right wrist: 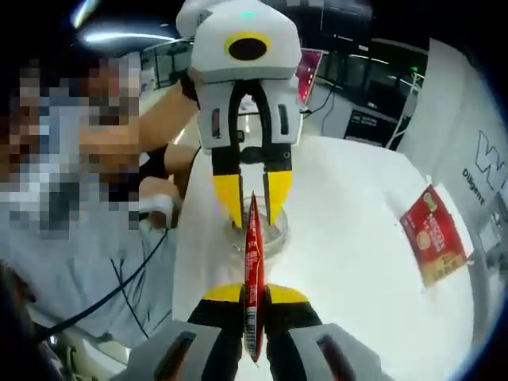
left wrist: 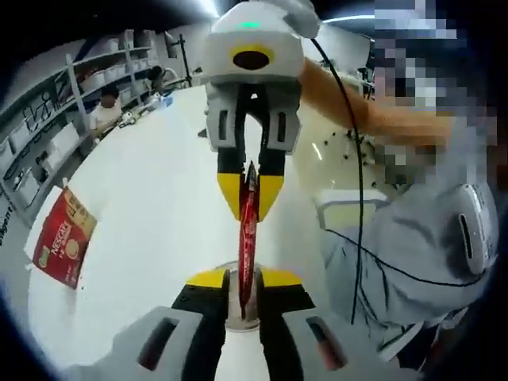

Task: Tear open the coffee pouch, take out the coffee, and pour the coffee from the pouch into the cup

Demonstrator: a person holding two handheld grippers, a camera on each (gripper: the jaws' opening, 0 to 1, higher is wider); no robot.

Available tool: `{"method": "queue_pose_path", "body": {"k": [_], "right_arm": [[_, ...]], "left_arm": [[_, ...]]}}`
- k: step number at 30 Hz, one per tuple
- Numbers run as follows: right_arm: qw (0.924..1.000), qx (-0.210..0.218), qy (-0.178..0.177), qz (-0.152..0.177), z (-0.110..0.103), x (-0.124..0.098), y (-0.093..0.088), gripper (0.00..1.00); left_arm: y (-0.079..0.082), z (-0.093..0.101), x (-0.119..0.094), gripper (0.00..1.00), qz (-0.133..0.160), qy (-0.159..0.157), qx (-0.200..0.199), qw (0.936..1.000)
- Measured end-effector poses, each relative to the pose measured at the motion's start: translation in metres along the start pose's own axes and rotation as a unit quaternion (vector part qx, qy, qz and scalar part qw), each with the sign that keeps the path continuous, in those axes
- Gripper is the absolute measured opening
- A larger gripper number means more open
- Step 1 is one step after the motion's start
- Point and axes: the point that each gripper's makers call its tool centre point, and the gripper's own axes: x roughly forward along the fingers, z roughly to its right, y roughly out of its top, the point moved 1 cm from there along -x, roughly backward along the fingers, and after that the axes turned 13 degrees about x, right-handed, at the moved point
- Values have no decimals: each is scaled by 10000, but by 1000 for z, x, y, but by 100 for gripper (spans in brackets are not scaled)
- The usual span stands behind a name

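From my left tongs (left wrist: 244, 295), the red coffee stick (left wrist: 248, 238) runs straight ahead, pinched edge-on between my yellow-tipped jaws at its near end and clamped at its far end by the right tongs (left wrist: 249, 193), which come in from above and face mine. I judge the stick is held taut between both pairs so that one end can be torn off. Just beyond and below my left jaws, directly under the stick, sits the clear cup (left wrist: 243, 319), placed there, I think, so the powder can drop in once the sachet is open. Well off to the left of the tongs a red coffee pouch (left wrist: 63, 237) lies flat on the white table (left wrist: 159, 222), out of the way.

From my right tongs (right wrist: 252, 304), the same coffee stick (right wrist: 253, 262) rises from my closed jaws to the left tongs (right wrist: 253, 198) opposite, which grip its far end. The cup (right wrist: 274, 232) stands just behind the left tongs' tips, beneath the stick's far part. Far to the right of the tongs, the coffee pouch (right wrist: 433, 236) rests near the table (right wrist: 349, 238) edge. The stick looks whole; I judge the tear not yet made.
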Motion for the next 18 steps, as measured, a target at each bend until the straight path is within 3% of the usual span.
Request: {"method": "queue_pose_path", "body": {"k": [8,14,18], "right_arm": [[9998,-94,-61,-154,0,-2,3,10],[9996,-138,-99,-229,2,-2,5,10],[9998,-164,-76,-130,4,-3,8,10]], "left_arm": [[-7,2,5,11,-89,-97,63,9999],[-9,0,7,6,51,-25,231,9997],[-12,-3,4,5,342,49,148,9993]]}}
